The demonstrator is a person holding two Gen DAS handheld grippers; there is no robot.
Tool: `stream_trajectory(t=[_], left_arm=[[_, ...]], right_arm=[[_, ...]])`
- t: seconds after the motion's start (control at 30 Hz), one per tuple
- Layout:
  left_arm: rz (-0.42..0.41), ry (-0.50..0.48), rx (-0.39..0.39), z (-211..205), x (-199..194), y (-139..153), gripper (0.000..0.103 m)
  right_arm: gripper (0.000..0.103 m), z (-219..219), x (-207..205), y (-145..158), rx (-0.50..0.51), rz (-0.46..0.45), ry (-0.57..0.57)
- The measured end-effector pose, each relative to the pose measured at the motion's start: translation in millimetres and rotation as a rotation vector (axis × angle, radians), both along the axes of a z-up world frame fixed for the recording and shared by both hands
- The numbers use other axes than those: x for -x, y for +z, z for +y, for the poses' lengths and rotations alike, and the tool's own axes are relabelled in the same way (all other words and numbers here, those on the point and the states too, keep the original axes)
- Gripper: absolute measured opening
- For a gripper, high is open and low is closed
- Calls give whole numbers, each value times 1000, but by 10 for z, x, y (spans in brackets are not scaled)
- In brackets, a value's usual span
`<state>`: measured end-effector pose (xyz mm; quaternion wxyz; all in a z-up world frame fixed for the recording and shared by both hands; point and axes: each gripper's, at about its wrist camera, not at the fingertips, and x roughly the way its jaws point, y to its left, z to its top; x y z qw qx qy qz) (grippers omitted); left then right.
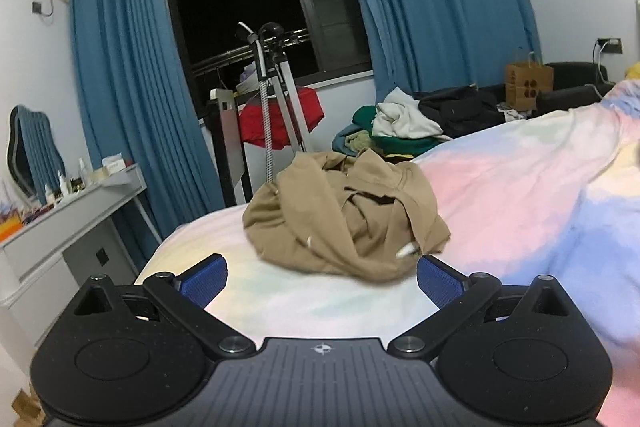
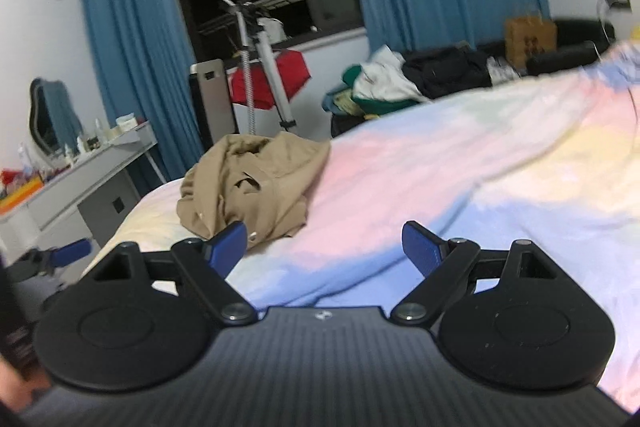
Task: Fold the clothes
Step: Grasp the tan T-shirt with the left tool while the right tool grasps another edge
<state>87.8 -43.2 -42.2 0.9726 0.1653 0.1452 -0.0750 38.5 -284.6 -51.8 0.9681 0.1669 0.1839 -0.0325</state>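
I see a tan shirt (image 1: 344, 217) crumpled in a heap near the foot corner of the bed (image 1: 520, 187). My left gripper (image 1: 322, 281) hangs just short of it, fingers spread wide, holding nothing. My right gripper (image 2: 324, 247) is also spread and empty, over the bedcover with the heap at its left finger.
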Motion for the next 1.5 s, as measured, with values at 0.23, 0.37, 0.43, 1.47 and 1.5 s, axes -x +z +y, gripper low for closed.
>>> stream_trajectory(t=[0.23, 0.37, 0.43, 1.47, 1.5], left_arm=[[-28, -4, -140, -546, -885, -336, 83], [-17, 9, -190, -767, -1391, -465, 69], [-56, 55, -262, -827, -1591, -542, 67], [243, -44, 362, 962, 725, 262, 6], [264, -22, 354, 1027, 729, 217, 6]], right_arm=[[86, -232, -86, -181, 35, 59, -129], [86, -338, -185, -318, 7, 88, -122], [86, -361, -259, -378, 7, 103, -118], [85, 123, -129, -208, 82, -76, 142], [85, 192, -111, -197, 99, -80, 168]])
